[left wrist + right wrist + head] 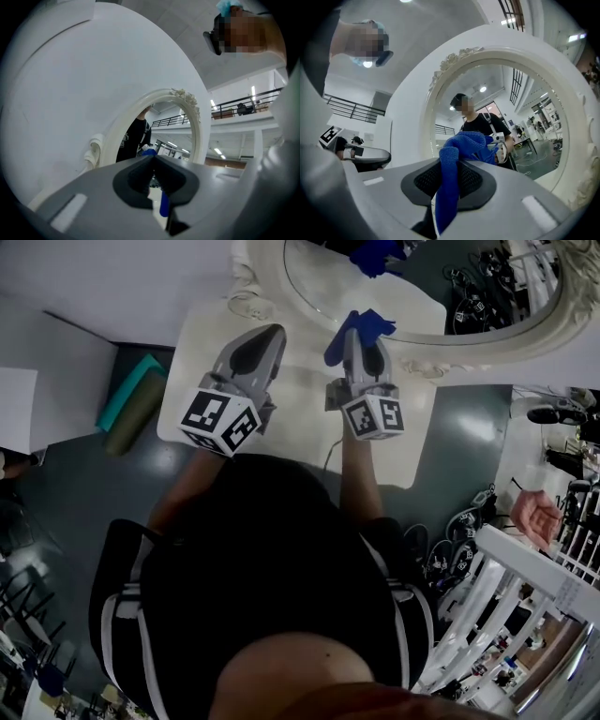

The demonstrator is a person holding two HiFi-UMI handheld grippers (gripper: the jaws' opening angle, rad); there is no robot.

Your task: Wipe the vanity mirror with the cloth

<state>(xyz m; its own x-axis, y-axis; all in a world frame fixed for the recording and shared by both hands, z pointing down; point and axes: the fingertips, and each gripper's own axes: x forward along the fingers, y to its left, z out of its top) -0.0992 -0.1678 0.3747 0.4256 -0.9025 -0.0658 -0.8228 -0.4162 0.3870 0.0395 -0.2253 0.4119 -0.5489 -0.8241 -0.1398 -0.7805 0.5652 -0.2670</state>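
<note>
at the top centre of the head view, my right gripper (357,334) is clamped on the blue cloth (361,322), with a bunched wad sticking out past the tips toward the glass of the oval vanity mirror (441,296). in the right gripper view the jaws are pinched nearly together, a fold of cloth trapped between the pads and a tail hanging loose below. i hold it this way so the soft bulk, not the plastic, meets the glass. the cloth sits just before the mirror's lower edge, and i cannot tell whether it touches. further left in the frame, my left gripper (269,336) hovers over the white dressing table (197,371), jaws closed tip to tip on nothing and parked aside so it doesn't block the wipe. the wiping looks barely begun, i judge.
</note>
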